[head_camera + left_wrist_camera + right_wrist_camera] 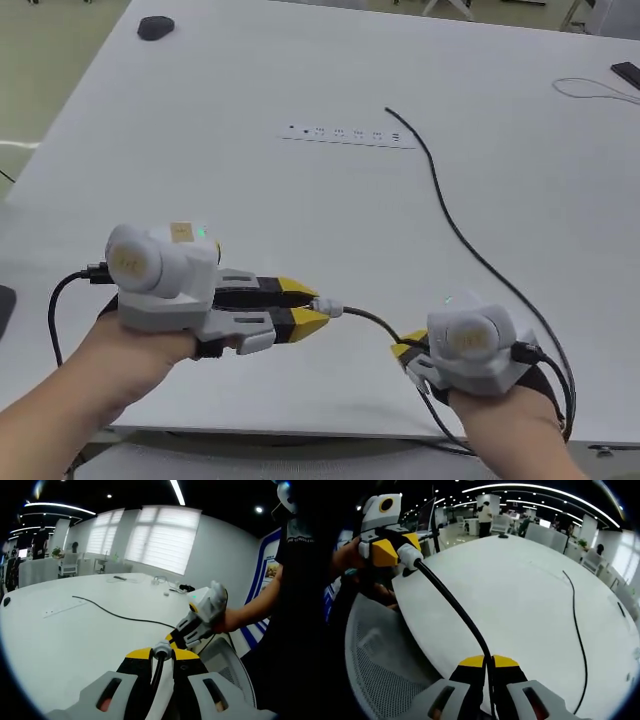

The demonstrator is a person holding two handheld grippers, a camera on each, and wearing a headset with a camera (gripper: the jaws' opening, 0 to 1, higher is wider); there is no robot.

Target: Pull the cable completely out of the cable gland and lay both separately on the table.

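Fingers on my left gripper (305, 305) are clamped on the cable gland (328, 308). It's a pale fitting pinched right at the yellow tips, and it hangs clear of the bench (300, 220), above the near edge. In the left gripper view the gland (162, 650) sits squarely between the 2 fingers (140, 655), with a black strand running back down the gap behind it.

From the gland's front, the cable (372, 320) swings in a short black arc to my right gripper (408, 350). That one sits a touch lower, also over the near edge, toward the right. Its fingers are closed on the cable: in the right gripper view the cable (455, 605) drops straight into the thin slit between the 2 yellow fingertips (470, 662). At the top left of that view the cable is seated in the gland (411, 555), so the 2 parts are joined, both held in the air between my grippers.

A white power strip (350, 135) lies flat near the middle of the bench. A long black lead (450, 220) runs from beside the strip's right end toward the near right corner. I cannot tell whether it's the same cable. A dark rounded object (155, 27) sits by the far left corner.
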